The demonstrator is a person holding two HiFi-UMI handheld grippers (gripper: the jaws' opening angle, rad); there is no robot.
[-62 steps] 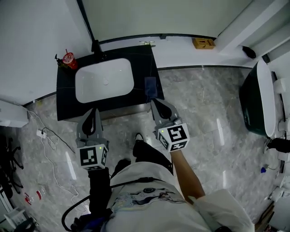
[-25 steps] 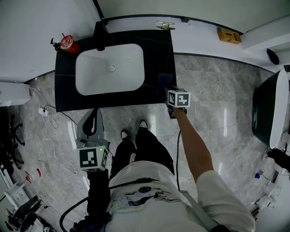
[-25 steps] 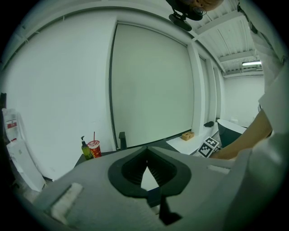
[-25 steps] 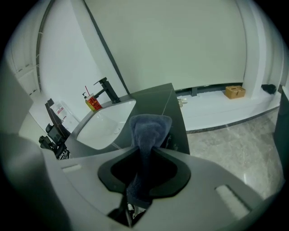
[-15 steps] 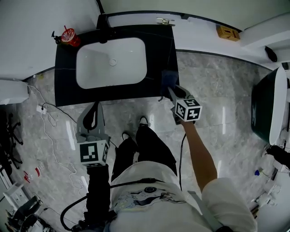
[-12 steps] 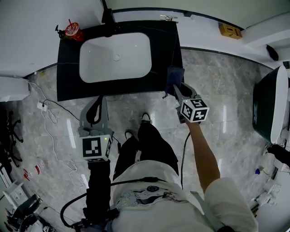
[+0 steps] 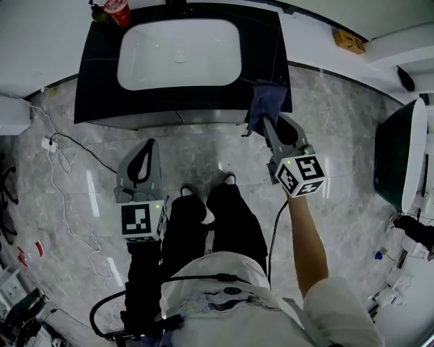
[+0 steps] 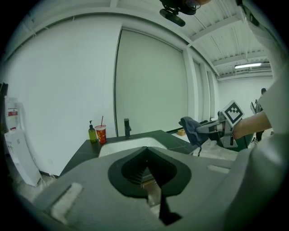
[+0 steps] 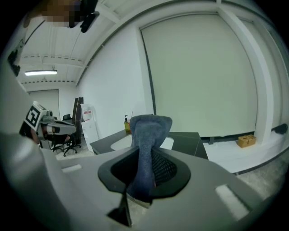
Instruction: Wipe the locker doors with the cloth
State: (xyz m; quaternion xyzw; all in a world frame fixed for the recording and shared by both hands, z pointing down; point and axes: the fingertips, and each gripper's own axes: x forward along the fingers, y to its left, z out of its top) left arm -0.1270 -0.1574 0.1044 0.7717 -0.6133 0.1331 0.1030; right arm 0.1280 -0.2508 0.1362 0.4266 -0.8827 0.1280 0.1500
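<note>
A dark blue cloth hangs bunched from my right gripper, which is shut on it just off the black counter's right front corner. In the right gripper view the cloth rises between the jaws and folds over at the top. My left gripper hovers over the floor in front of the counter, shut, with nothing in it. Its tips meet in the left gripper view, where the cloth and the right gripper show at the right. No locker door is identifiable.
The counter holds a white basin, a faucet, a red cup and a green bottle. Cables trail on the marble floor at left. A dark rounded object stands at right, a small brown box by the wall.
The right gripper has drawn back from the counter's right edge, carrying the cloth clear of the top. The counter has slid up the view. The left gripper stays in front of me.
</note>
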